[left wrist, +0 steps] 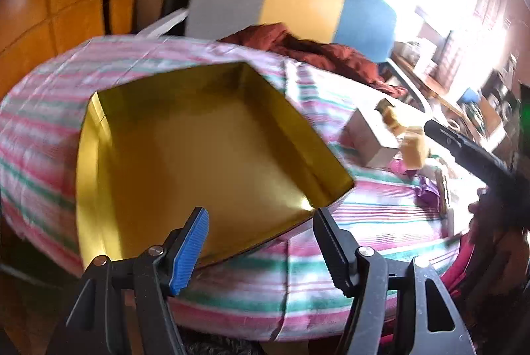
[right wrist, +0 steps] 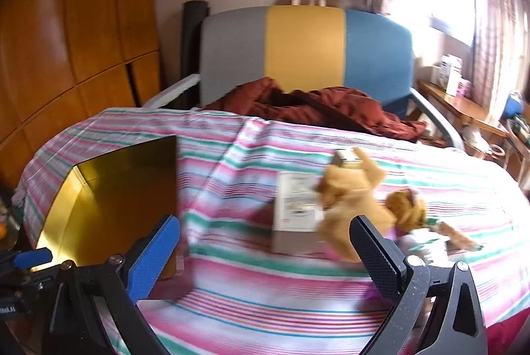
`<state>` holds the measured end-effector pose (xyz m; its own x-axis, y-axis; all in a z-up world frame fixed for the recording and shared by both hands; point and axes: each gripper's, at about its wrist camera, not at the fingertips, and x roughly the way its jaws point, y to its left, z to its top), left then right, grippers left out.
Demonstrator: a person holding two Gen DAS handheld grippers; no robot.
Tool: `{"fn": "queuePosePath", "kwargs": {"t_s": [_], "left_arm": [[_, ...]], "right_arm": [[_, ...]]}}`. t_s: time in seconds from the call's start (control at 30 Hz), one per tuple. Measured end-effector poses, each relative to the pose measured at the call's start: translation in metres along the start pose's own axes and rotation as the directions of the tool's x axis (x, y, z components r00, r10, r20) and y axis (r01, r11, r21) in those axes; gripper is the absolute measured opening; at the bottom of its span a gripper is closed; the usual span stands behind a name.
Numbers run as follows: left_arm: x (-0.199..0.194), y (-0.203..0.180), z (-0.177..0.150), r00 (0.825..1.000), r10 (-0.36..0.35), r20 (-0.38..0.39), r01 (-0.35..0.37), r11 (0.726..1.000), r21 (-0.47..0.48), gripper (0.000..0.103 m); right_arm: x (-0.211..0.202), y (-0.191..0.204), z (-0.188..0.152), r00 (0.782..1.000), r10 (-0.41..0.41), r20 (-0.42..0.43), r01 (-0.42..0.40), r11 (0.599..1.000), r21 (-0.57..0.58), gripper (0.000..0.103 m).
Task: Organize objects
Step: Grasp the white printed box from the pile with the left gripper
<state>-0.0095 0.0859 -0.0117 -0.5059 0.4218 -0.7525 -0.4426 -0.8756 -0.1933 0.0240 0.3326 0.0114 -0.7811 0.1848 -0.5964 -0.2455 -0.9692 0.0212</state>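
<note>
Centrally, one table draped in a pink, green and white striped cloth (right wrist: 298,282) carries every task object. One open gold box (left wrist: 205,149), empty as far as its interior shows, lies toward the table's left edge; its near rim reaches between the fingers of the left gripper (left wrist: 261,239), whose jaws stand apart, and whether either pad touches the rim cannot be told. One white box (right wrist: 296,206) rests toward the right side of the table, label upward. Plush toys (right wrist: 361,199) in tan fur lie against the white box's right side and spread toward the right edge; blur prevents a firm count, though two clumps are distinguishable. One small gold-coloured item (right wrist: 347,159), blurred, sits just behind the plush. The right gripper (right wrist: 268,252) hangs over the near edge with jaws wide apart and nothing between them. Beyond the far edge stands one chair (right wrist: 304,53) banded grey, yellow and blue, bearing one dark red garment (right wrist: 318,109).
</note>
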Motion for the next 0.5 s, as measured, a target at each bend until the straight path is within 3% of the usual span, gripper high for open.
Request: {"fn": "queuePosePath", "kwargs": {"t_s": [0.13, 0.23, 0.37, 0.5], "left_arm": [[0.003, -0.021, 0.013, 0.995, -0.096, -0.021, 0.097, 0.994, 0.058, 0.068], [0.018, -0.040, 0.027, 0.990, -0.127, -0.065, 0.133, 0.986, 0.102, 0.071], [0.039, -0.067, 0.043, 0.982, -0.140, -0.127, 0.159, 0.975, 0.155, 0.071], [0.062, -0.099, 0.062, 0.977, -0.138, -0.166, 0.172, 0.962, 0.213, 0.071]], "right_arm": [[0.001, -0.044, 0.008, 0.998, -0.070, -0.003, 0.070, 0.997, 0.041, 0.103], [0.000, -0.084, 0.014, 0.988, -0.151, -0.002, 0.151, 0.986, 0.071, 0.103], [-0.002, -0.141, 0.023, 0.966, -0.258, 0.010, 0.255, 0.958, 0.131, 0.103], [0.002, -0.184, 0.017, 0.954, -0.298, 0.013, 0.290, 0.936, 0.201, 0.103]]}}
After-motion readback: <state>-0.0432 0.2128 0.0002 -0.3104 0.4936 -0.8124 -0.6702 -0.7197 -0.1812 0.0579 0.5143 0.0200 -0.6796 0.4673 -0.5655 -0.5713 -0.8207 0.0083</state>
